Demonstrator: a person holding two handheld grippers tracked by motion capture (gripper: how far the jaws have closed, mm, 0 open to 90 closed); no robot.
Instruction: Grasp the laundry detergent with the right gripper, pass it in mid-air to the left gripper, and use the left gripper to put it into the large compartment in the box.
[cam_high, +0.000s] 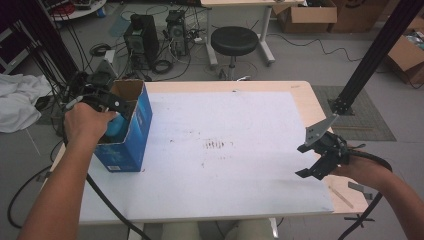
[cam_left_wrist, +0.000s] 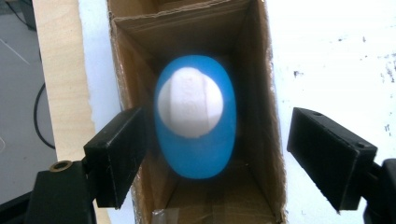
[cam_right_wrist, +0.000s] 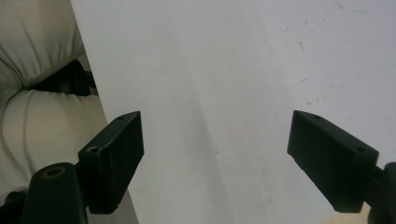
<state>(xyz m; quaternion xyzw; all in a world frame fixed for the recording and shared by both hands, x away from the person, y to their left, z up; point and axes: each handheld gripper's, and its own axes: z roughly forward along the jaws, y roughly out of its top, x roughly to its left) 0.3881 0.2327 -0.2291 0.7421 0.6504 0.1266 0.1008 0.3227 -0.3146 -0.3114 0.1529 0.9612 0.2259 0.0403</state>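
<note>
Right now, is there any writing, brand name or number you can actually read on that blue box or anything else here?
None can be read.
Blue box: pale marks low on its side, too small and blurred to read.
Blue object inside the box: its white patch shows faint lines, blurred, no letters legible.
White table sheet: dark smudges, not writing.
Cardboard boxes on the floor: no legible print.
</note>
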